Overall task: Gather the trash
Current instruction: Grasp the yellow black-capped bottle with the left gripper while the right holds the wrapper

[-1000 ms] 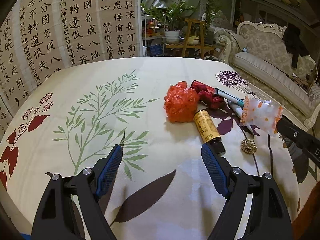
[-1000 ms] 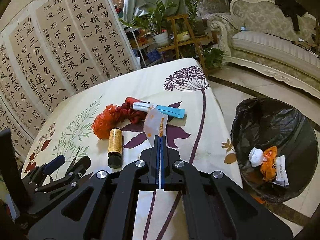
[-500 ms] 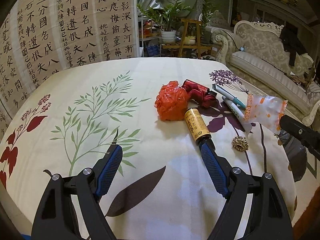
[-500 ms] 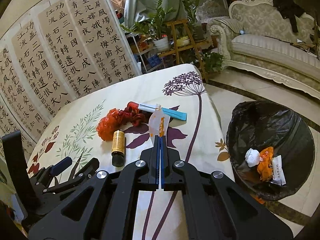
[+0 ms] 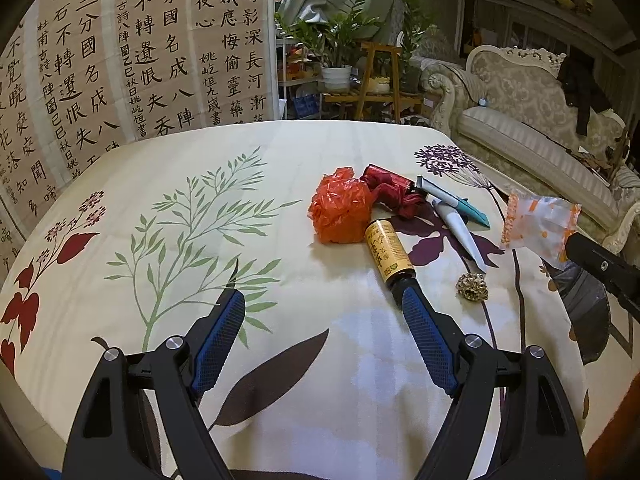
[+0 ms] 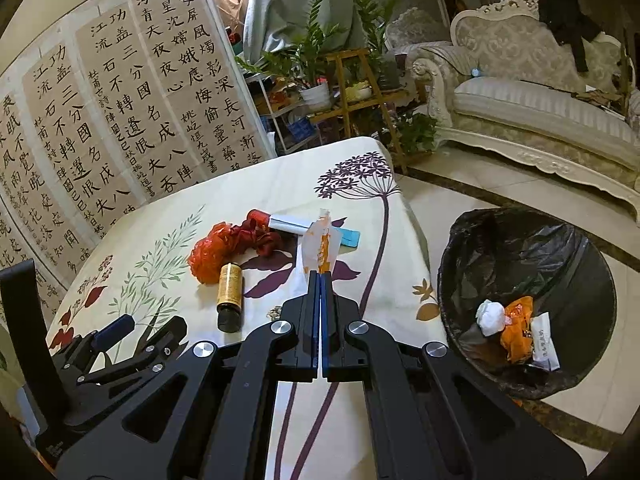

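The black-lined trash bin [image 6: 528,308] stood on the floor at three o'clock of the table [image 5: 200,160]. The right gripper [image 6: 319,276] pinched a clear orange-printed wrapper [image 6: 318,246] above the tabletop; carrying looked underway, release over the bin next. The left gripper [image 5: 320,312] hung spread, empty.

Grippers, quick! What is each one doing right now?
Left gripper: open, holding nothing.
Right gripper: shut on a clear orange-printed wrapper.

Calligraphy screen [image 6: 132,112], ornate sofa [image 6: 536,100], potted plants [image 5: 336,44], tiled floor [image 6: 448,200]
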Action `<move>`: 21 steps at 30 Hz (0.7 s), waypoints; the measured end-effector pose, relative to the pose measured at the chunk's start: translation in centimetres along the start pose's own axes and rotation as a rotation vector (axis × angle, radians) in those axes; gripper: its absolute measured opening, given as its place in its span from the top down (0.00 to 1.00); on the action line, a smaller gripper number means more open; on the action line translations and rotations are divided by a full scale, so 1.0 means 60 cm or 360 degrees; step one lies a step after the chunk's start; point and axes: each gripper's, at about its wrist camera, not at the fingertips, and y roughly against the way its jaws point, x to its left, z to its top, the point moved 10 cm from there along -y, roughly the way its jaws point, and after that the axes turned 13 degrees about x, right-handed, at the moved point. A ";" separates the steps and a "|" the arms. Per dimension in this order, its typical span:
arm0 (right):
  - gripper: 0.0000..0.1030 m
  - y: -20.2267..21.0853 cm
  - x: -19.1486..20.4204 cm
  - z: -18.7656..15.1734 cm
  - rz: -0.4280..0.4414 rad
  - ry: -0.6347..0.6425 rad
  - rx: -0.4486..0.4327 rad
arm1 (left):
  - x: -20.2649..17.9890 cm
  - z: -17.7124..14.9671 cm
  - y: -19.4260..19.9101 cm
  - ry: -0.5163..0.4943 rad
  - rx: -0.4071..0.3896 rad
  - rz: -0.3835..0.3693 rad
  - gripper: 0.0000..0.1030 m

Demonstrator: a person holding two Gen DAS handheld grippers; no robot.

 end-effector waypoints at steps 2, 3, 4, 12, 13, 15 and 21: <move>0.99 -0.001 -0.005 0.001 -0.0022 0.0000 -0.0008 | -0.005 0.004 -0.003 -0.0004 0.0002 -0.0008 0.24; 0.99 -0.001 -0.008 0.002 -0.0034 0.0002 -0.0012 | -0.008 0.007 -0.005 -0.0007 0.0002 -0.0011 0.24; 0.99 -0.003 -0.010 0.003 -0.0045 0.0003 -0.0014 | -0.010 0.009 -0.006 -0.0010 0.0002 -0.0012 0.24; 0.99 -0.020 -0.037 0.012 -0.0059 -0.0039 0.0001 | -0.038 0.027 -0.037 -0.0036 0.0044 -0.0051 0.24; 0.99 -0.022 -0.039 0.013 -0.0059 -0.0042 0.0002 | -0.042 0.028 -0.041 -0.0039 0.0052 -0.0056 0.24; 0.99 -0.026 -0.042 0.015 -0.0058 -0.0046 0.0004 | -0.048 0.031 -0.050 -0.0042 0.0063 -0.0064 0.29; 0.99 -0.032 -0.050 0.016 -0.0053 -0.0058 0.0016 | -0.068 0.029 -0.073 -0.0082 0.0146 -0.0123 0.46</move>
